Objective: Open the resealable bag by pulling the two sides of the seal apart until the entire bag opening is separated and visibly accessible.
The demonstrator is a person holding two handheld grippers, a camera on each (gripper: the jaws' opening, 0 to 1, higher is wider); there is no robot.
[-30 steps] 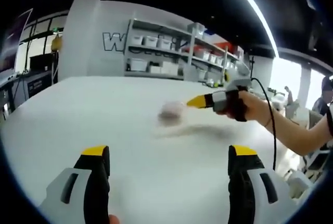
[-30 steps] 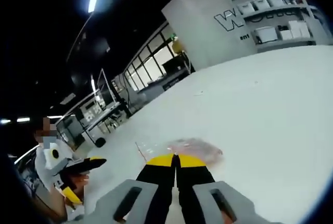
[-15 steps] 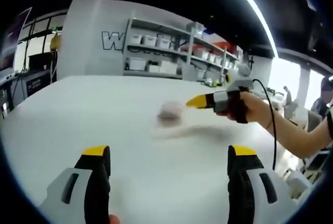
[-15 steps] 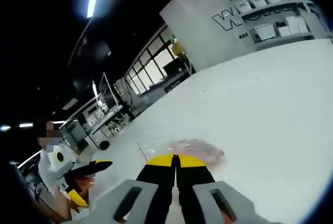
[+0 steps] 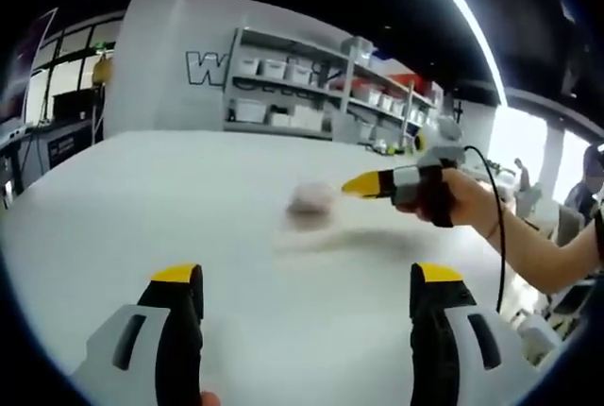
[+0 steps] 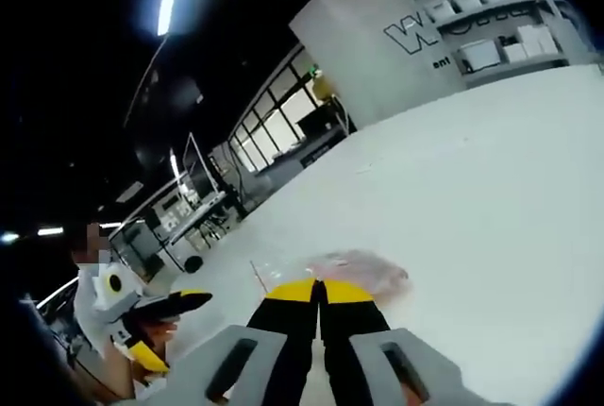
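So the bag [image 6: 354, 272] is lying flat out on the white table [image 6: 491, 189], clear plastic with something pinkish inside, and you can just spot it as a pale blob [image 5: 310, 200] in the left gripper view too. The right gripper [image 6: 318, 285] sits just in front of it with its yellow-tipped jaws pressed together. I honestly can't tell whether they've got the bag's edge nipped or are just touching it. From the other side, that same gripper [image 5: 363, 183] comes in level with the table, tips aimed at the bag, which makes sense if it's going for one side of the seal. The left gripper [image 5: 300, 279] hangs back well apart from the bag, jaws spread wide with nothing between them, probably waiting to take the opposite lip
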